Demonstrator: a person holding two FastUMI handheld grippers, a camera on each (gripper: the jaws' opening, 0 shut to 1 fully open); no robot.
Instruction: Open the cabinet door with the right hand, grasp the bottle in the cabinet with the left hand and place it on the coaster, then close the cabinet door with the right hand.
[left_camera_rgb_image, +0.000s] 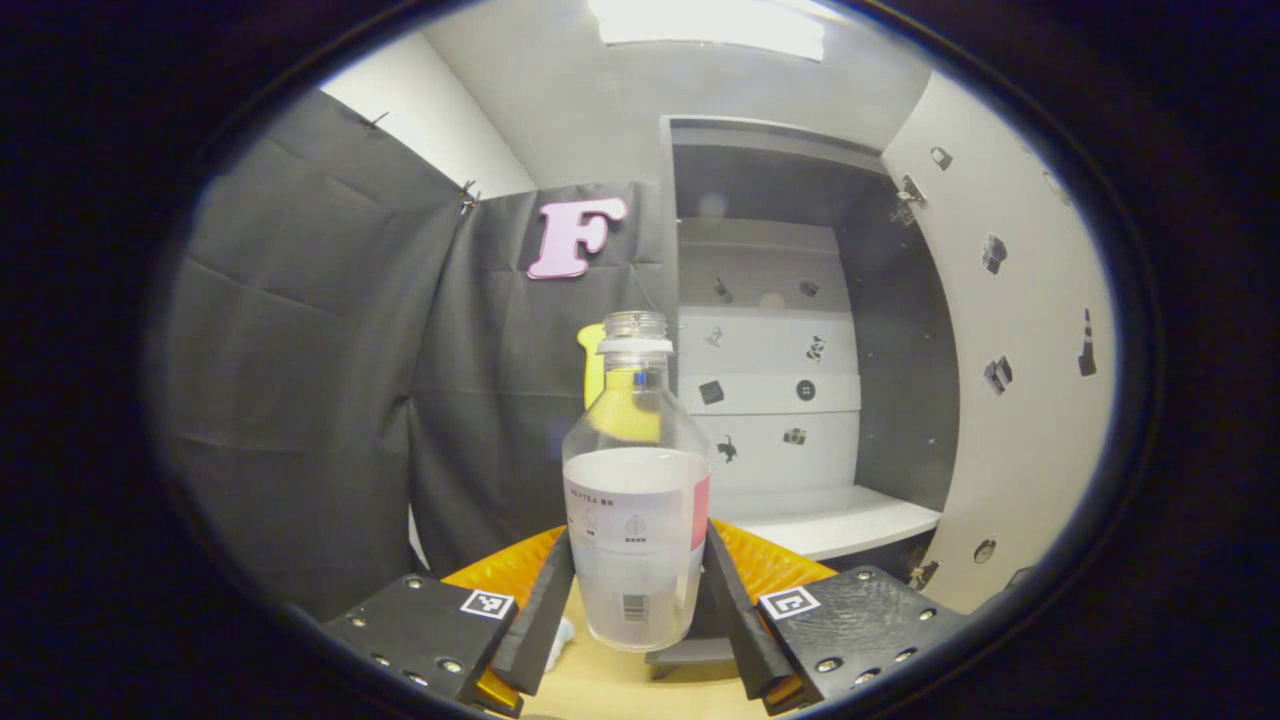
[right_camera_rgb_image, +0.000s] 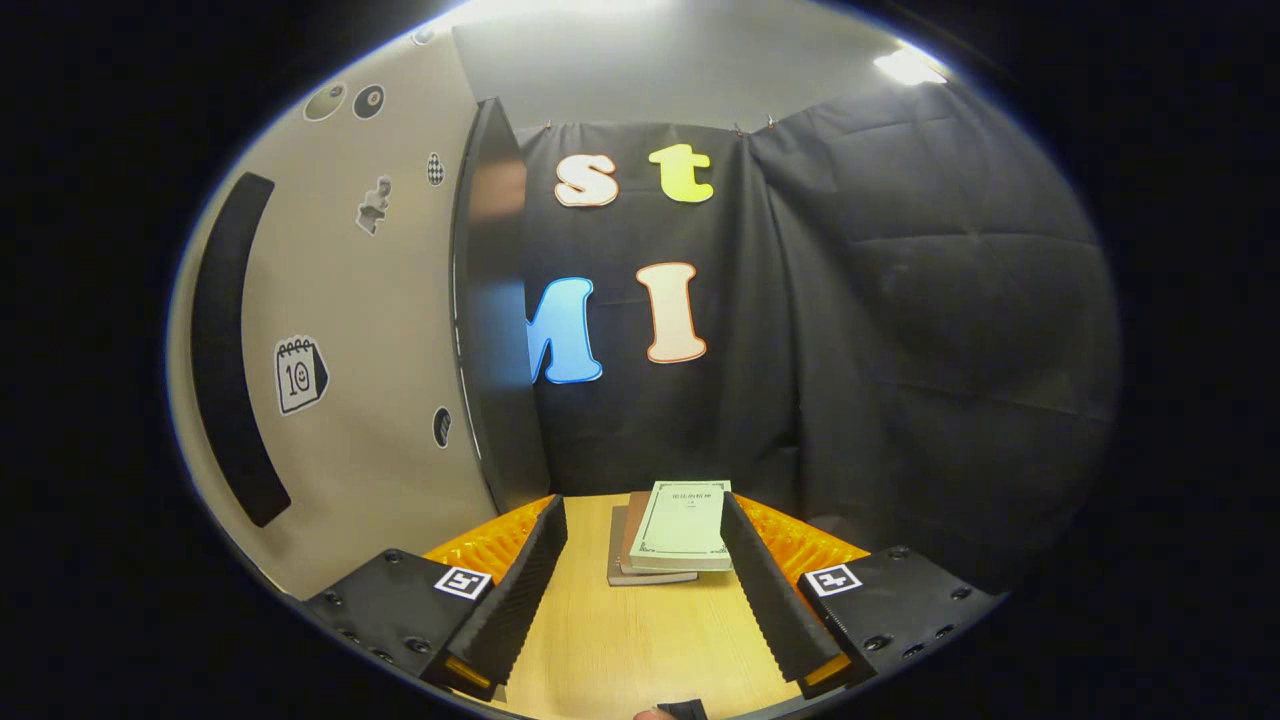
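Observation:
In the left gripper view a clear plastic bottle (left_camera_rgb_image: 634, 500) with a white label and no cap stands upright between my left gripper's (left_camera_rgb_image: 636, 605) fingers, which press on its lower sides; it hangs above the wooden table (left_camera_rgb_image: 600, 690). Behind it the white cabinet (left_camera_rgb_image: 790, 400) stands with its door (left_camera_rgb_image: 1010, 380) swung out to the right and a bare white shelf (left_camera_rgb_image: 830, 520) inside. In the right gripper view my right gripper (right_camera_rgb_image: 640, 590) is open over the table with nothing between its fingers. The cabinet door (right_camera_rgb_image: 340, 330) with a long dark handle (right_camera_rgb_image: 225, 350) is at its left.
A stack of books (right_camera_rgb_image: 670, 530) lies on the wooden table (right_camera_rgb_image: 630, 650) just ahead of the right gripper. A small white thing (left_camera_rgb_image: 560, 635) lies on the table under the left gripper. Black cloth walls close the booth behind and to the sides.

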